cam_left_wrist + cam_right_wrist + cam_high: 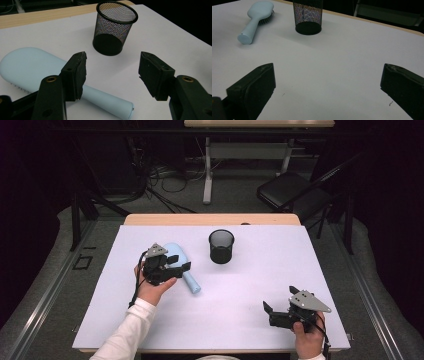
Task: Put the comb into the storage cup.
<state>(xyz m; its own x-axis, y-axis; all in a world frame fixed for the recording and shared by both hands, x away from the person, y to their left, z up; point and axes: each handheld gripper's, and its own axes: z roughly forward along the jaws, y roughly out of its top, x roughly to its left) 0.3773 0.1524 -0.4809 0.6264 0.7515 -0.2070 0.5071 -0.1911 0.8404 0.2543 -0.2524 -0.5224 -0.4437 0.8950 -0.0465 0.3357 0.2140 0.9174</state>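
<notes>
Right gripper (pixel 277 312) jaws apart over bare sheet – left gripper (pixel 181 264) apart above hairbrush (pixel 37 65); mesh cup (pixel 221 246) empty

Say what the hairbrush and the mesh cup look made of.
Hairbrush: likely moulded plastic, pale blue, smooth matte back and handle with soft highlights; bristles underneath, material unclear. Mesh cup: probably black-coated metal, a fine see-through wire mesh with a solid rim and base.
</notes>
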